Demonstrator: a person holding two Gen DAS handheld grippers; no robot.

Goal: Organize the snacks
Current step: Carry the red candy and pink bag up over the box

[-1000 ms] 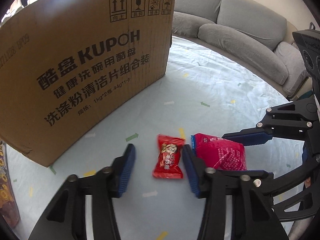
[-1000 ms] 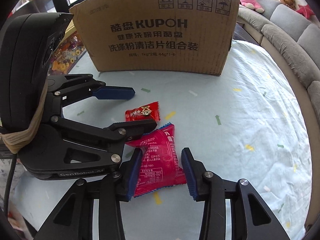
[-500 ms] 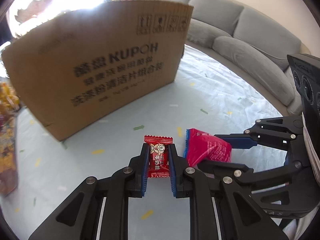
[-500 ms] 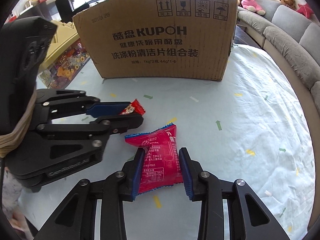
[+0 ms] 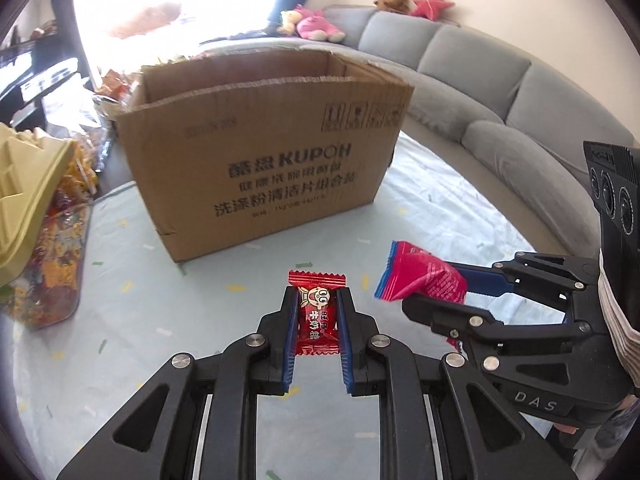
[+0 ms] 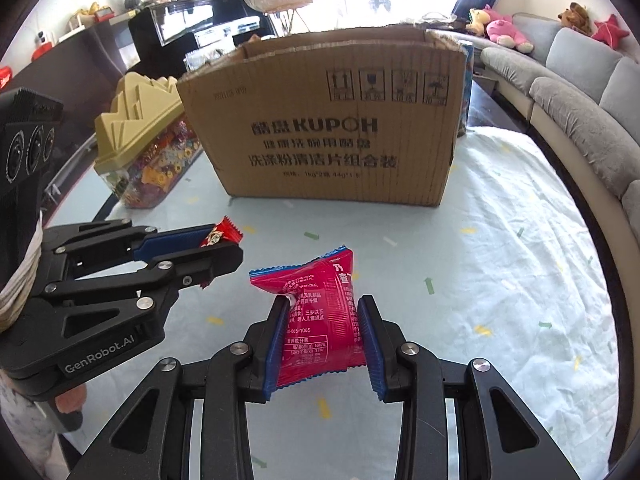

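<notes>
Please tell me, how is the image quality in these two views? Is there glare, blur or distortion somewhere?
Left wrist view: the window behind the cardboard box is blown out to white, and the box print is slightly soft; the red candy between the fingers is sharp. Right wrist view: bright backlight at the top, readable text on the pink snack packet. Both views bend the sofa with fisheye distortion and have dark corners.

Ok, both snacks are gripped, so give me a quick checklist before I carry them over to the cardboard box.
1. Left gripper shut on the red candy: ok.
2. Right gripper shut on the pink snack bag: ok.
3. Both snacks lifted off the tablecloth: ok.
4. Cardboard box open on top: ok.
5. Room inside the box: cannot tell.
</notes>
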